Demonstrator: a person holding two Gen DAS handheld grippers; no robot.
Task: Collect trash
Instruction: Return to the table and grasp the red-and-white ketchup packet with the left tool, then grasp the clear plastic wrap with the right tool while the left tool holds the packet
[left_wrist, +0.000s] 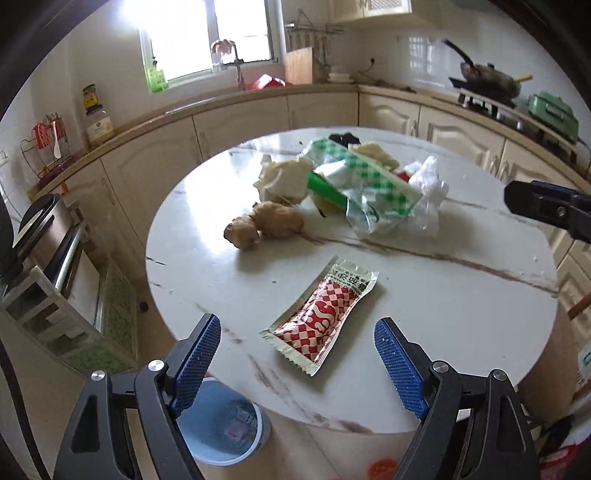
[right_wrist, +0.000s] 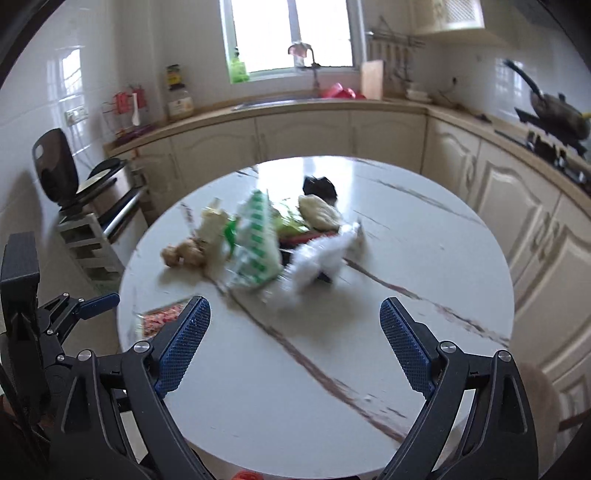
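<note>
A red-and-white checkered sauce packet lies flat on the round white marble table, just ahead of my open, empty left gripper. Farther back lies a heap of trash: a green-and-white checkered wrapper, crumpled white plastic, a ginger root and pale peels. My right gripper is open and empty above the table's near half, short of the heap. The packet shows at its left, partly hidden by the left finger.
A light blue bin stands on the floor below the table's near left edge. Cream kitchen cabinets curve around behind, with a sink and a stove with a pan. The left gripper shows at the left of the right wrist view.
</note>
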